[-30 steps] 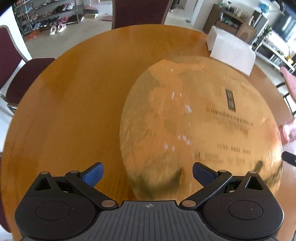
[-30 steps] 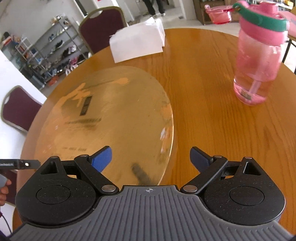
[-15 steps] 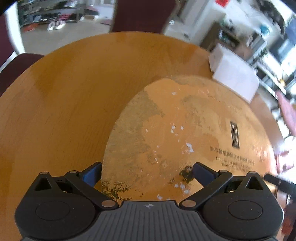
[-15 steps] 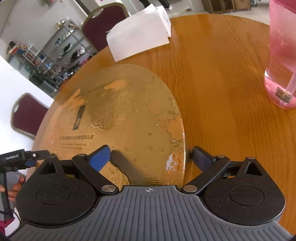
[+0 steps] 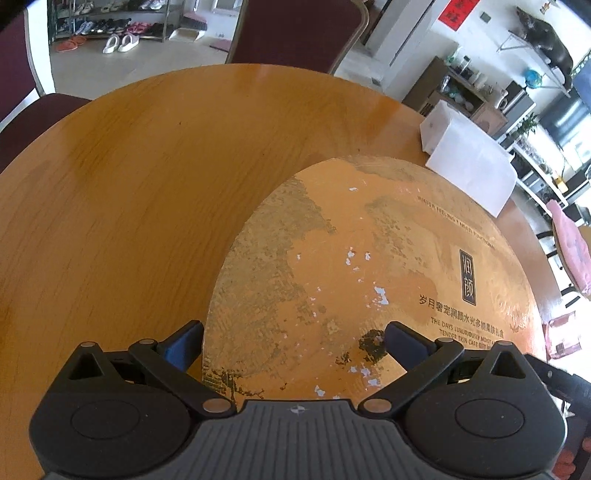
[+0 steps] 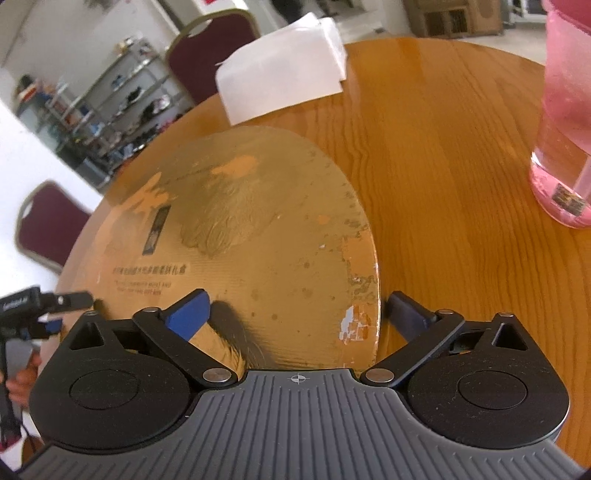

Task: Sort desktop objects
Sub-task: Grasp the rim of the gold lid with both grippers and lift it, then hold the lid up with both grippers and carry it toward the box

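Observation:
A large round golden gift box (image 5: 369, 277) with dark printed lettering lies flat on the round wooden table (image 5: 129, 184). My left gripper (image 5: 293, 343) is open at the box's near-left rim, one finger off the edge and the other above the lid. The same box (image 6: 258, 229) fills the right wrist view. There my right gripper (image 6: 297, 312) is open and straddles its right rim, with the right finger over bare table. A pink water bottle (image 6: 565, 147) stands to the right. A white packet (image 6: 280, 85) lies behind the box.
The white packet (image 5: 469, 162) sits at the table's far right edge in the left wrist view. Maroon chairs (image 5: 295, 33) (image 6: 48, 221) ring the table. The left gripper's tool (image 6: 37, 306) and a hand show at the right view's left edge. Shoe racks stand behind.
Both grippers have come in lower and closer to the golden box, so its rim now lies between each pair of open fingers. The pink bottle has slid towards the right view's edge.

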### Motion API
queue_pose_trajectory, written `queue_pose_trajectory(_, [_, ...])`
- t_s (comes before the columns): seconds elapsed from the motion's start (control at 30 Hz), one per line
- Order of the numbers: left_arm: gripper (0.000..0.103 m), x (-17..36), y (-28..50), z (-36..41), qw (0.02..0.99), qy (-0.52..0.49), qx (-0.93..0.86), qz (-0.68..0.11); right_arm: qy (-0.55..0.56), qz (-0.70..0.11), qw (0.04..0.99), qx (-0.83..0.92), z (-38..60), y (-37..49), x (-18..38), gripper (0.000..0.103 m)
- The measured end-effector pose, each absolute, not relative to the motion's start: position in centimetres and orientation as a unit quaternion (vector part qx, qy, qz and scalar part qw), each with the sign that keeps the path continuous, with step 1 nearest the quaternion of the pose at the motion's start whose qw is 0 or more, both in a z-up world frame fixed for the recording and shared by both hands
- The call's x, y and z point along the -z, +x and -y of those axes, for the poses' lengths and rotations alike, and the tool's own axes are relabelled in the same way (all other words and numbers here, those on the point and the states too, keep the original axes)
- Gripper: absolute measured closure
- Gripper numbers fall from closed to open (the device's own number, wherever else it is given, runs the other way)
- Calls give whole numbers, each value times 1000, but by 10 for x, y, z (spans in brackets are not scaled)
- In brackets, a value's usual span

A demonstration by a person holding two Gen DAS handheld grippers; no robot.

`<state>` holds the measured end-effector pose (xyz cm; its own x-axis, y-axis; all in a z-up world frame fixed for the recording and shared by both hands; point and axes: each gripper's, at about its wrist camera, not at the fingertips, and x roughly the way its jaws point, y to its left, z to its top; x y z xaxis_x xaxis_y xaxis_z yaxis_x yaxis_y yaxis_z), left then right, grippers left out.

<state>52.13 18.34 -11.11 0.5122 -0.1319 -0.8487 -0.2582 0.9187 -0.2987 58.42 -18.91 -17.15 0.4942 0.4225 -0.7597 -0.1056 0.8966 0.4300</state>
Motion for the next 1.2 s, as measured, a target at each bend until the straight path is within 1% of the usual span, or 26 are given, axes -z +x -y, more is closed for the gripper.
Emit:
queue_pose_trajectory(0.1, [2,99,516,-180,850,-192,-33,-490,175,-474,851,-146,193,580,162,8])
queue_pose_trajectory(0.2, [2,78,510,-175,859,-186,-28,-477,170,-463,859,-135,195,571,142,8])
queue_pose_trajectory(0.37, [2,44,493,-170,863,-194,-10,-466,161,-433,878,-126,202,552,92,8])
queue_pose_trajectory(0.57, [2,-3,455,-169,877,-202,16,-435,132,-406,897,-116,205,515,26,8])
queue_pose_trajectory(0.73, [2,-51,413,-171,891,-211,45,-401,110,-373,915,-108,202,465,-41,8])
queue_pose_trajectory(0.9, [2,-98,385,-159,908,-208,80,-354,94,-319,939,-83,202,402,-109,8])
queue_pose_trajectory(1.1, [2,-141,352,-136,921,-202,118,-313,82,-269,958,-56,212,332,-173,8])
queue_pose_trajectory(1.2, [2,-154,337,-122,922,-205,135,-299,76,-243,966,-43,217,297,-205,8])
